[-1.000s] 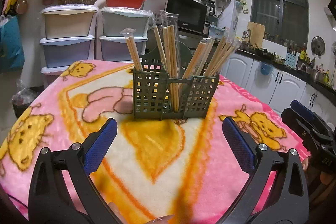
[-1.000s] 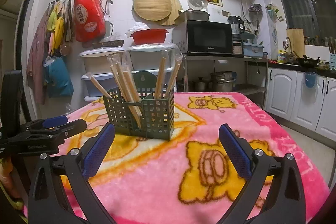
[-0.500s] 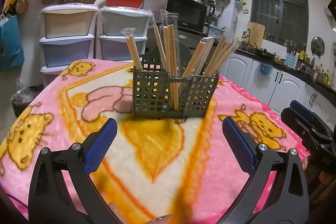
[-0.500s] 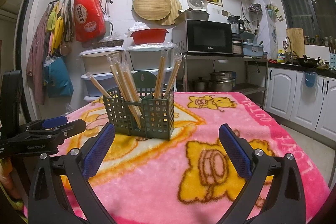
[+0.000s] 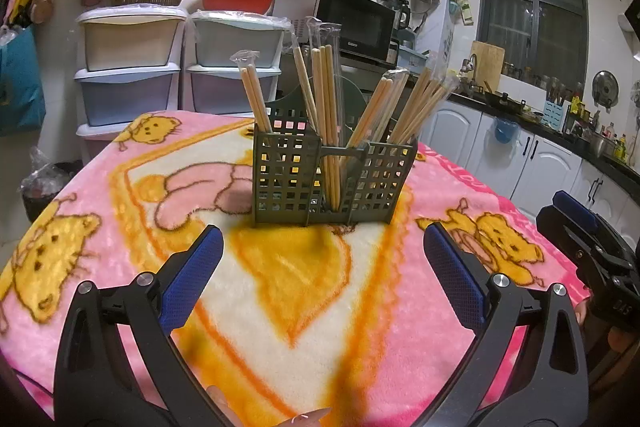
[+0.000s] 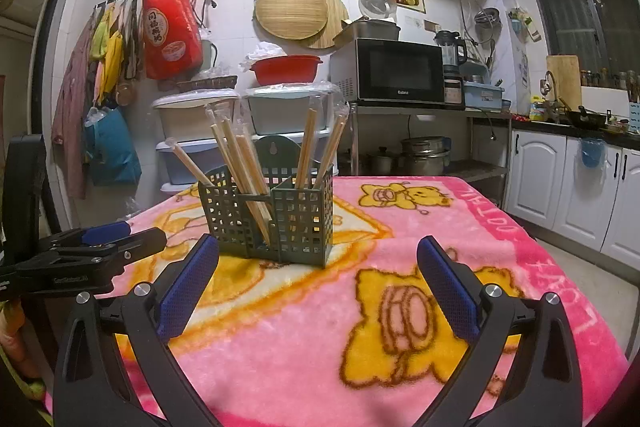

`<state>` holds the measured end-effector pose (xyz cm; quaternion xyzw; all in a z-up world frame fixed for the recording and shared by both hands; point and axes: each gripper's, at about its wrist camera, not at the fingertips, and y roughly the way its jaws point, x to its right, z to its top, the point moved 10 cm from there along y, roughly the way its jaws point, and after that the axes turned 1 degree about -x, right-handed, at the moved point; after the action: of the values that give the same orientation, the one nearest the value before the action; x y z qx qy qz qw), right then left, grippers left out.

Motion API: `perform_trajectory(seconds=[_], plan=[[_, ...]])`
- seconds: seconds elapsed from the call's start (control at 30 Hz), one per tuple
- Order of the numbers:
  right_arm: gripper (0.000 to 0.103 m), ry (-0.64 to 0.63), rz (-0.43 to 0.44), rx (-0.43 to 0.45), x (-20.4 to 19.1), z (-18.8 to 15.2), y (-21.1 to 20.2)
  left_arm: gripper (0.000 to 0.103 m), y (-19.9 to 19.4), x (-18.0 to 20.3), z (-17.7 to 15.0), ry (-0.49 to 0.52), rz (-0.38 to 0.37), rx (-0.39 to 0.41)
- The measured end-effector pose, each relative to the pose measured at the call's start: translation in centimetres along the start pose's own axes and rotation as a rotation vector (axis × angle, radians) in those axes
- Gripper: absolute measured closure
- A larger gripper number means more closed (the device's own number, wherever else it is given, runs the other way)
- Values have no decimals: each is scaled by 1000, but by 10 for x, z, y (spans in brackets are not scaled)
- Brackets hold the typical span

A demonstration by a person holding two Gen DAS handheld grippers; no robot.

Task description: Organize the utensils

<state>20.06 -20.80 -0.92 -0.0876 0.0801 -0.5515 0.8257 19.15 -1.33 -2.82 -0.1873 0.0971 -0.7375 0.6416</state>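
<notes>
The green caddy point(image 5: 328, 179) is seen upright mid-table on the pink blanket point(image 5: 120, 267), every wrapped pair of chopsticks point(image 5: 326, 115) already stood in its compartments. The left gripper point(image 5: 322, 279) and right gripper point(image 6: 316, 279) are held spread and empty, short of it. Sorting is judged essentially finished; only withdrawal or a final check is called for.

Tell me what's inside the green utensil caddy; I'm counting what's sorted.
The green caddy holds wrapped wooden chopsticks, leaning across its compartments. Its mesh walls hide most of their lower ends.

Both wrist views low over the table, facing the utensil caddy point(image 5: 330, 179) point(image 6: 272, 215) (shared) — left frontal, right angled.
</notes>
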Motion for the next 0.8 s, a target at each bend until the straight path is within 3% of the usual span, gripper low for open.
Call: perform_trajectory(seconds=[0.8], plan=[[6,0,-1,-1,0,0,0,10,1,1,-4,2,0,-8]])
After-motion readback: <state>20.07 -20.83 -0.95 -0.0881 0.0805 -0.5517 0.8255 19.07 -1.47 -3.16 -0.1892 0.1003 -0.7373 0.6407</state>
